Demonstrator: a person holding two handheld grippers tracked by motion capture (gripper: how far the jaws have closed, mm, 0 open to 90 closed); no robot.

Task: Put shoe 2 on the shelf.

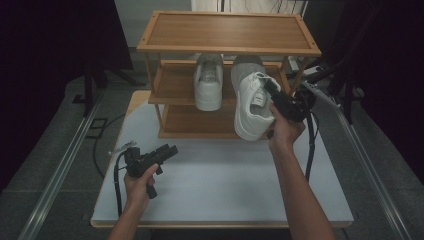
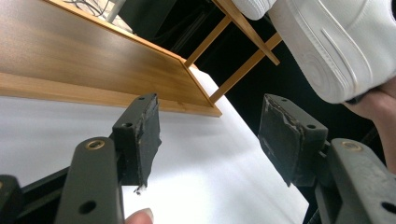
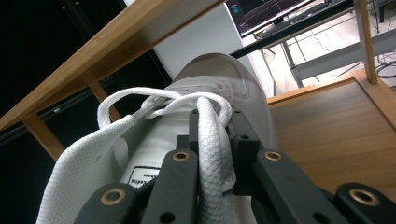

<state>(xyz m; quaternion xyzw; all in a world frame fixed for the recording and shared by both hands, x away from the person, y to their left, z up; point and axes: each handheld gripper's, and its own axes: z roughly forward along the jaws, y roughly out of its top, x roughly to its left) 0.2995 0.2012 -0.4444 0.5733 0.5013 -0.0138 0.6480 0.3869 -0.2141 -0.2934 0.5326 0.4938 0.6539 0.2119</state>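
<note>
A wooden three-tier rack (image 1: 227, 32) stands at the back of the white table (image 1: 215, 190). One white sneaker (image 1: 208, 80) rests on the middle shelf. My right gripper (image 1: 270, 90) is shut on the tongue and laces of a second white sneaker (image 1: 251, 102), held tilted at the front of the rack with its toe under the top shelf. In the right gripper view the jaws pinch the sneaker's lace edge (image 3: 212, 140). My left gripper (image 1: 170, 150) hovers low over the table's left part, open and holding nothing; its view shows the held sneaker's sole (image 2: 327, 46).
The rack's bottom shelf (image 1: 195, 122) and top shelf are bare. Grey floor and a metal rail (image 1: 65, 165) lie left of the table, with cables and stands behind the rack. Each gripper trails a black cable over the table.
</note>
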